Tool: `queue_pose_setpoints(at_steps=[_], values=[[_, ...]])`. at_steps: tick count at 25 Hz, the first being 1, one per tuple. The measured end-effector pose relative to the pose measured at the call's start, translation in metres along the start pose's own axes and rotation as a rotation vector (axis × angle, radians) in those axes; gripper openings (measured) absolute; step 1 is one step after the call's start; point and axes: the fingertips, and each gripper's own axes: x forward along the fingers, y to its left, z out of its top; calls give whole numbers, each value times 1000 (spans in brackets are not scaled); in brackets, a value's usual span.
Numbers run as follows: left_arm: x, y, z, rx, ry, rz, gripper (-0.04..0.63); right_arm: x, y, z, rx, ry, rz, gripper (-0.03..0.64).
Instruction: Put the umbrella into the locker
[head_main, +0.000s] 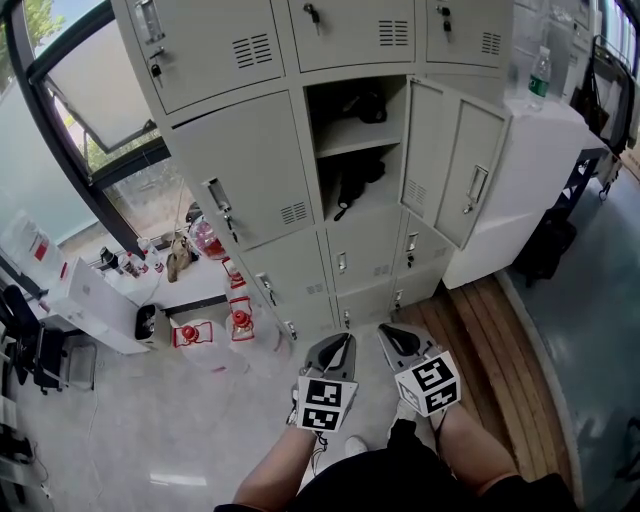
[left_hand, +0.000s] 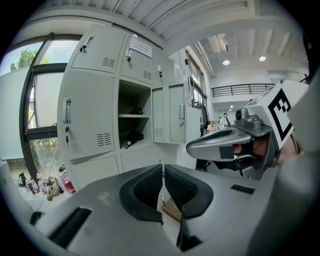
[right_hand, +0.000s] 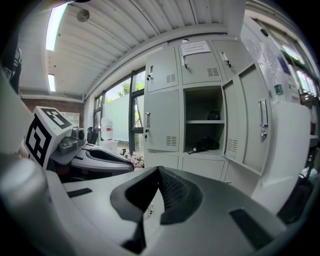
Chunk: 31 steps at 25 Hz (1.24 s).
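A black folded umbrella (head_main: 352, 185) lies on the lower shelf of the open grey locker (head_main: 365, 140), also visible as the umbrella (left_hand: 134, 137) in the left gripper view and the umbrella (right_hand: 205, 145) in the right gripper view. Another dark object (head_main: 368, 105) sits on the shelf above it. The locker door (head_main: 450, 165) is swung open to the right. My left gripper (head_main: 345, 340) (left_hand: 163, 167) and right gripper (head_main: 385, 332) (right_hand: 159, 170) hover side by side over the floor, well short of the locker. Both are shut with nothing between the pads.
Red-and-white lanterns (head_main: 238, 318) and bottles stand on the floor left of the lockers, next to white boxes (head_main: 95, 300). A white cabinet (head_main: 530, 170) with a water bottle (head_main: 539, 78) stands to the right. A wooden floor strip (head_main: 500, 340) runs beside it.
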Motion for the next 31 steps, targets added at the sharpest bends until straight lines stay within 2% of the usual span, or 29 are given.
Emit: queue_pose_setpoints(at_steps=[31], values=[[-7,-9,4,11,-9,-3,26,-12,4,3,-14,-4,1,54]])
